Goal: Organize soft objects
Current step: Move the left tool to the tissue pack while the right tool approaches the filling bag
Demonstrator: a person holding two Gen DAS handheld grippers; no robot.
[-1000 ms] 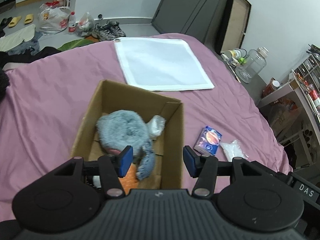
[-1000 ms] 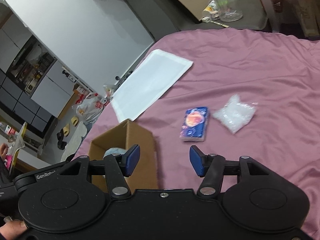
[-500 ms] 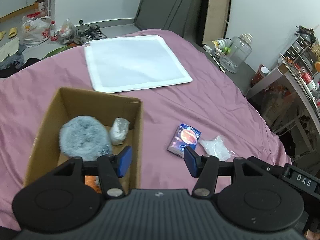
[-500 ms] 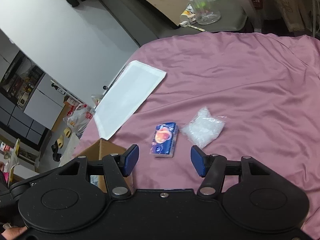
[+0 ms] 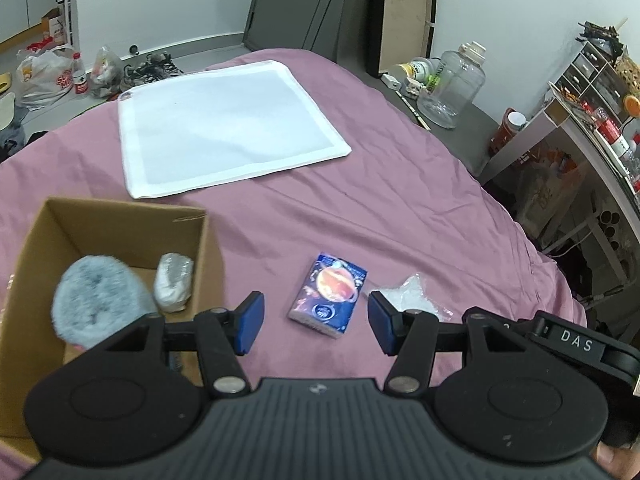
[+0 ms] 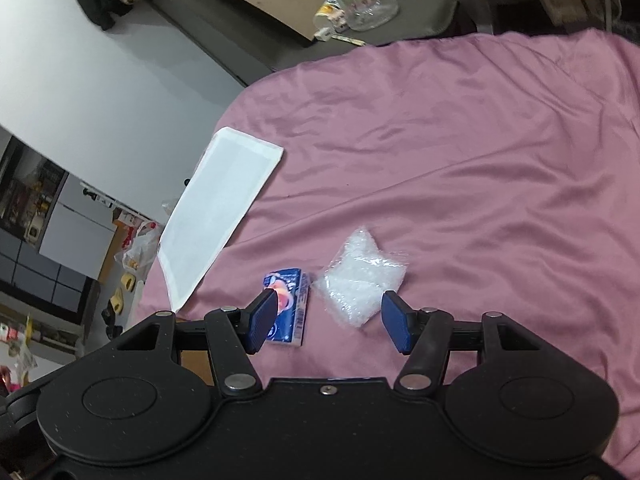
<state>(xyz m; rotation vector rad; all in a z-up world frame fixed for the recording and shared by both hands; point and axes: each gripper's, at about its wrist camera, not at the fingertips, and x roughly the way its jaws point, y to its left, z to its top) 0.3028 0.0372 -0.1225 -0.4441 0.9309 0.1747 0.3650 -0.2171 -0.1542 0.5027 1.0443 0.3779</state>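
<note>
**Next pick: tissue pack or clear bag, both tools empty**

Obs: Left tool (image 5: pixel 316 322) spread wide, holding nothing, hovering above the blue tissue pack (image 5: pixel 329 295), which lies flat on the pink bed sheet (image 5: pixel 400 208). Right tool (image 6: pixel 329 322) likewise spread and empty, above the crinkled clear plastic bag (image 6: pixel 358 280); its left pad overlaps the pack's edge in view. Pack and bag lie just beside each other. Cardboard box (image 5: pixel 120 216) sits to the left on the bed, already holding a grey plush (image 5: pixel 96 300) and a small wrapped bundle (image 5: pixel 174 282). White cloth (image 5: pixel 224 128) lies flat beyond.

Judgement: the step is likely a descent onto one item each.
- Centre the pack between the pads across its narrow width before closing.
- Bag is slippery; bite into its bulk, not the loose corner.
- Sheet is wrinkled; stop short of pinching fabric.
- Keep the tools from colliding, as the targets are neighbours.
</note>
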